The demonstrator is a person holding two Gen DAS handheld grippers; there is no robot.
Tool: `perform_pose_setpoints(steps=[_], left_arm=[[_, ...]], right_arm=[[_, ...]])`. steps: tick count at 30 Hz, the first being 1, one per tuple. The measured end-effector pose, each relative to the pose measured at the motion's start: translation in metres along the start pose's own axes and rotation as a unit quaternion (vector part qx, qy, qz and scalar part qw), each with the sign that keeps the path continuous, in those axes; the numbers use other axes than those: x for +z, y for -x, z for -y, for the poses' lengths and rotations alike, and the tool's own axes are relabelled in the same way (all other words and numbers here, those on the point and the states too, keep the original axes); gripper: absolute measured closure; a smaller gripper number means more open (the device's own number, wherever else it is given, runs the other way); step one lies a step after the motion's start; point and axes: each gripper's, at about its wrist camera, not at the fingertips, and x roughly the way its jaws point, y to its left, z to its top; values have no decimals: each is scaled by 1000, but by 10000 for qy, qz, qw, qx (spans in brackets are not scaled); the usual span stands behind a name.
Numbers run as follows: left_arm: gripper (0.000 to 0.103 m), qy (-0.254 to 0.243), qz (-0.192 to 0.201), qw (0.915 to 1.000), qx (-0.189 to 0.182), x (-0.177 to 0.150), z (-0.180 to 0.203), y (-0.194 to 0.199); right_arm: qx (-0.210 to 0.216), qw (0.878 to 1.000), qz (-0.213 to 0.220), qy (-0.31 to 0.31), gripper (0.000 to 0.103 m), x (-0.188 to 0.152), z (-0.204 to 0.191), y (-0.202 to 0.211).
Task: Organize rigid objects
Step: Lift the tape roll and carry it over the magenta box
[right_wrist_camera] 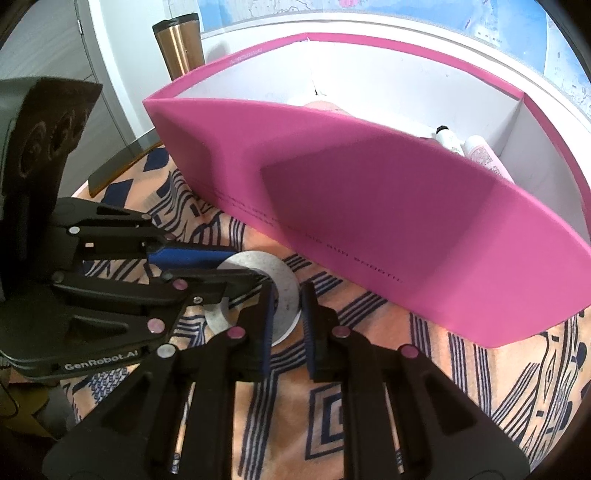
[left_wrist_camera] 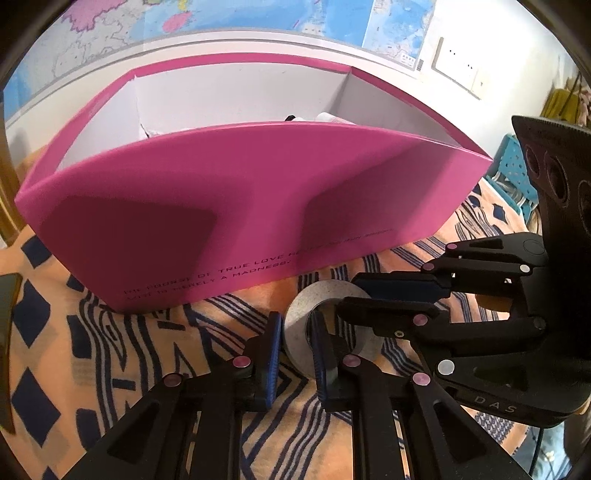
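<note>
surface: patterned orange cloth (left_wrist_camera: 92, 350) | wall: map (left_wrist_camera: 221, 14) | both jaws clenched on tape roll (left_wrist_camera: 295, 328)

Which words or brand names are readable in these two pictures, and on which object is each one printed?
"GenRobot.AI": on the left gripper body, right wrist view.
"DAS": on the right gripper body, left wrist view.
"...OF TRUE LOVE NE..." and "...A MADNESS.": on the pink box front; the rest is too blurred to read.
"...RUN SMOOTH": same box front, right wrist view.
Wall map labels: too small to read.
</note>
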Motion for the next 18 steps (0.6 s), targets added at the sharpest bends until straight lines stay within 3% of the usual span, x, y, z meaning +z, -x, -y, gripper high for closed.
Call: perform_pose_setpoints(steps=[18], left_arm=[[88, -102, 293, 9995, 49, 0, 8, 29]], right_arm=[[-30, 9995, 296, 61, 87, 2, -2, 24]])
